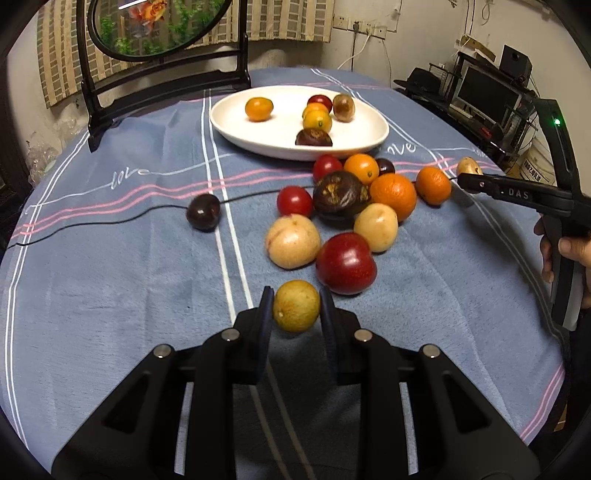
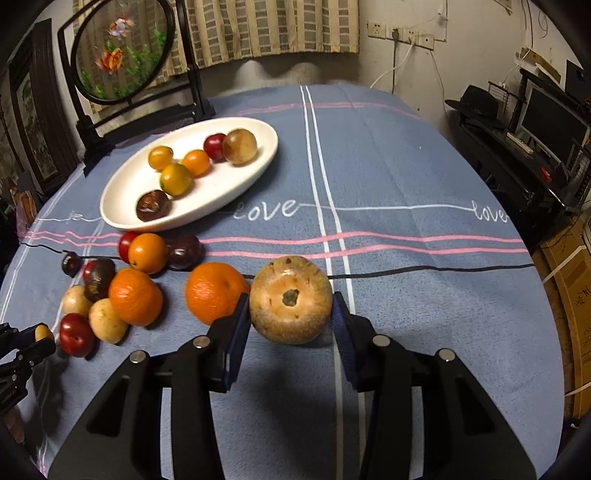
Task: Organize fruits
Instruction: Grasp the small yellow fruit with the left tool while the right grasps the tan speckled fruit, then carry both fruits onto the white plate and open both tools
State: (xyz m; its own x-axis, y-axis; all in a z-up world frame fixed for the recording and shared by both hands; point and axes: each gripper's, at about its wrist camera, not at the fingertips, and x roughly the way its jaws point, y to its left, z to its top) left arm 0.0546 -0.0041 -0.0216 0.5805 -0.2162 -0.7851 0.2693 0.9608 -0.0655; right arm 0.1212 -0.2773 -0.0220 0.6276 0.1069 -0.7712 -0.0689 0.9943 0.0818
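Blue tablecloth [image 2: 406, 166] underlies the round tan fruit [image 2: 290, 299], stem-scar facing camera.

Before me lay a round table under a blue striped cloth [image 2: 406, 166], a dark-framed goldfish screen [image 2: 122, 55] behind, checked curtain [image 2: 273, 26], white wall sockets [image 2: 402, 33], cluttered black shelving [image 2: 535, 147] stood at my right
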